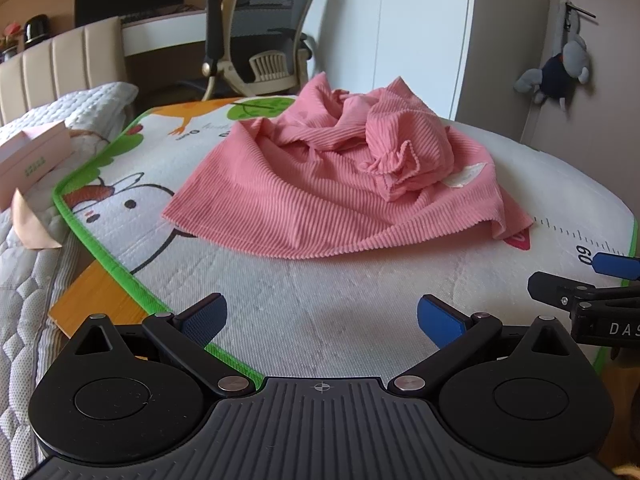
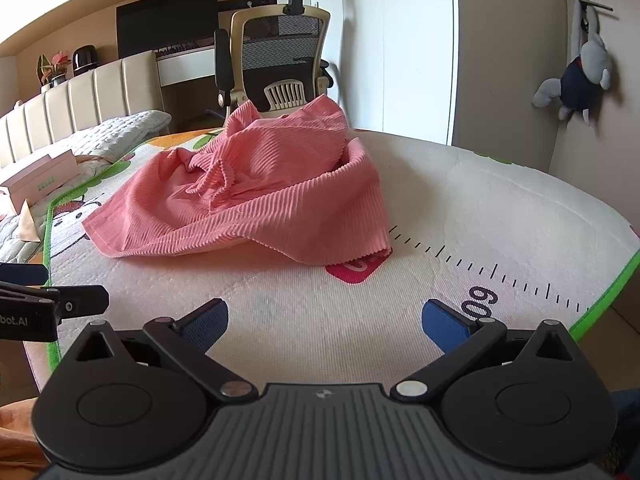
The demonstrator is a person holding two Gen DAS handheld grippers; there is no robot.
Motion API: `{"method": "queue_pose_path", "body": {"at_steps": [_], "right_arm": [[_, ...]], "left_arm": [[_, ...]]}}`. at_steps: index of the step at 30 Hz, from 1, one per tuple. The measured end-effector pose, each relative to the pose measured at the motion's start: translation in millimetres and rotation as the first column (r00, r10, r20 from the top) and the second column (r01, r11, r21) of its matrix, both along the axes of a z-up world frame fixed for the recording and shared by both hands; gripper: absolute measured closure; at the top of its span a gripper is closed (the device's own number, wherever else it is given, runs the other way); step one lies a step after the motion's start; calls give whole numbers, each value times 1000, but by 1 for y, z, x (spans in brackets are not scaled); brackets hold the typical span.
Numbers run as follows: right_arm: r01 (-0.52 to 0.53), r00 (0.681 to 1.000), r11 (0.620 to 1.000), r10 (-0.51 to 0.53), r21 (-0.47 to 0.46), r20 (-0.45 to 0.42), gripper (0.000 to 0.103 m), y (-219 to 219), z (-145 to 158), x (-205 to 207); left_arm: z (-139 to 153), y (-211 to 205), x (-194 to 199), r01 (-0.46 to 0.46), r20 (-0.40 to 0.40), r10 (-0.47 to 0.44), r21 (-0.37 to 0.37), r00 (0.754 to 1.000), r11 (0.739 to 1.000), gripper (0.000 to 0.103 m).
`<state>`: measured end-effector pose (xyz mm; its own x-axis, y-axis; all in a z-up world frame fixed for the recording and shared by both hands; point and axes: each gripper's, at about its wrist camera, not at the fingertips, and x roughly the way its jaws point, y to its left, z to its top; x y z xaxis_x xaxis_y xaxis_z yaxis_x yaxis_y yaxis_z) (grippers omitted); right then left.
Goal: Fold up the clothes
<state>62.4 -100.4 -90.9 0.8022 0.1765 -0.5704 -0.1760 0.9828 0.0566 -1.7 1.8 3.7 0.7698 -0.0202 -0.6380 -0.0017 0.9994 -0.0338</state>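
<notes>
Pink ribbed garment [image 1: 332,184] lies crumpled on the play mat [image 1: 320,320], ahead of the left claw [image 1: 322,320] and right claw [image 2: 326,322], both spread open, empty; nothing between.

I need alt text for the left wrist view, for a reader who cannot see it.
A crumpled pink ribbed garment lies in a heap on a cartoon-printed play mat. The open left gripper hovers empty in front of it, and an office chair stands behind.
</notes>
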Motion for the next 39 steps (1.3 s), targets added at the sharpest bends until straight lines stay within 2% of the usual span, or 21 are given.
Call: {"method": "queue_pose_path", "body": {"at_steps": [39], "right_arm": [[5,1000,1000,-5,0,-18,0,-1,-4,1]], "left_arm": [[-3,2,2,-1,-23,1,-6,1000,1000,0]]}}
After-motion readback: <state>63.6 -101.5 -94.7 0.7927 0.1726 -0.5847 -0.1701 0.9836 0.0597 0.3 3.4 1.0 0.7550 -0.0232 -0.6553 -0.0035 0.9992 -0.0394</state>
